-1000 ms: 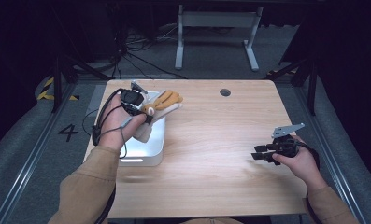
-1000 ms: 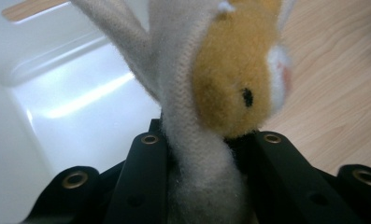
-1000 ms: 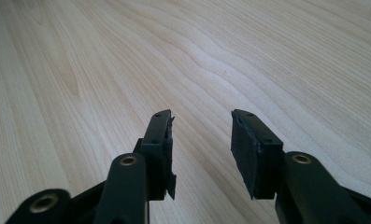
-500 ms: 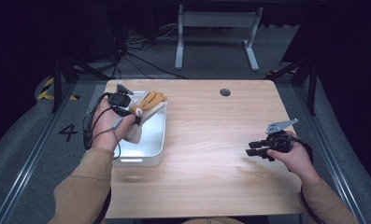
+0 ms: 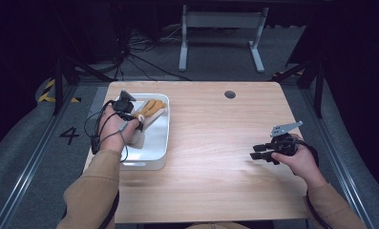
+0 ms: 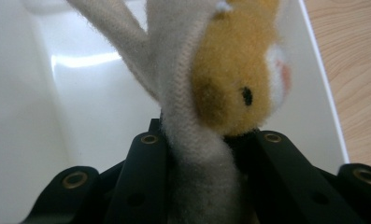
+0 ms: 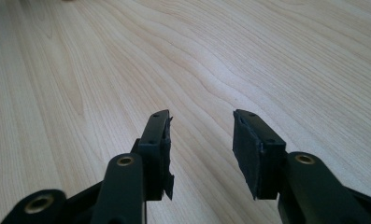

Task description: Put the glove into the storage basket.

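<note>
A yellow and cream plush toy (image 5: 149, 109) hangs low inside the white tray (image 5: 154, 145) at the table's left. My left gripper (image 5: 133, 120) is shut on it. In the left gripper view the toy's cream limb and yellow head (image 6: 230, 88) sit pinched between the black jaws of my left gripper (image 6: 206, 137), with the tray's white floor just behind. My right gripper (image 5: 257, 152) rests low over bare wood at the table's right. Its jaws stand open in the right gripper view (image 7: 201, 116) with nothing between them.
The wooden table (image 5: 215, 143) has a round cable hole (image 5: 230, 94) near its far edge. A grey metal stand (image 5: 220, 38) is on the floor beyond the table. Dark rails run along both sides.
My left hand has sunk and shifted left with the plush toy, from above the tray's right rim down into the tray. The right hand has barely moved.
</note>
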The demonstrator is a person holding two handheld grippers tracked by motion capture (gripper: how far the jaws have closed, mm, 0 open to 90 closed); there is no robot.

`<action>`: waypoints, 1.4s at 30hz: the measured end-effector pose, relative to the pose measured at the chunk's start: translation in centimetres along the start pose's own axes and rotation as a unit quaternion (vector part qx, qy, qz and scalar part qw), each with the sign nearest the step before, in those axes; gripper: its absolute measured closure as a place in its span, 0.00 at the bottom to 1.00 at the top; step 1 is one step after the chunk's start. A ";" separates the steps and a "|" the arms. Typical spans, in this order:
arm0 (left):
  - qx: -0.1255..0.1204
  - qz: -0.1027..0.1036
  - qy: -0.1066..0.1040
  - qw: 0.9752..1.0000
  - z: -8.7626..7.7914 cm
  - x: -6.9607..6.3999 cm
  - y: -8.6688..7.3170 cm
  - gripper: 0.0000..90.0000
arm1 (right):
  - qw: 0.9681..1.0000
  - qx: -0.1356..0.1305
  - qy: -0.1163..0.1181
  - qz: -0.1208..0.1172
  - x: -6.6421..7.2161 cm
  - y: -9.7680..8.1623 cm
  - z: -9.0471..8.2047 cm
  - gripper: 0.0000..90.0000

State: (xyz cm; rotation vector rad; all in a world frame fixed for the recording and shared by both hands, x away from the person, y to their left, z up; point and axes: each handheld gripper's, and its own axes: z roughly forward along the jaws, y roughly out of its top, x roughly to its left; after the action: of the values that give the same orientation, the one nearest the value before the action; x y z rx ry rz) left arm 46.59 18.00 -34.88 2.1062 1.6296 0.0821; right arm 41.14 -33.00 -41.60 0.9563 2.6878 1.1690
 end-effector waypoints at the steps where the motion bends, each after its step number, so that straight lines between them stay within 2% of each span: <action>1: 0.001 -0.003 -0.001 1.000 0.3 0.1 0.0 0.83 | 1.000 -0.001 0.001 -0.001 0.0 0.0 0.0 0.64; 11: 0.015 -0.031 -0.001 0.999 2.5 1.3 -0.2 0.83 | 1.000 -0.001 -0.001 0.001 0.0 -0.2 -0.1 0.63; 21: 0.029 -0.039 -0.003 0.999 4.1 1.9 -0.6 0.82 | 1.000 -0.001 -0.002 0.003 0.0 -0.4 -0.3 0.63; 34: 0.041 -0.051 -0.005 0.998 5.5 2.3 -0.9 0.83 | 1.000 0.000 -0.002 0.004 -0.1 -0.6 -0.3 0.62; 42: 0.044 -0.054 -0.002 0.998 5.8 2.1 -1.0 0.84 | 1.000 -0.003 -0.004 0.006 -0.1 -0.6 -0.5 0.62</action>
State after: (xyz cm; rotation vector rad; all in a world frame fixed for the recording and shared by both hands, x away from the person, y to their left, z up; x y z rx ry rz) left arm 48.18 18.22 -40.92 2.0756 1.7718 -0.0309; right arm 40.77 -33.66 -41.69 0.9758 2.6747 1.1729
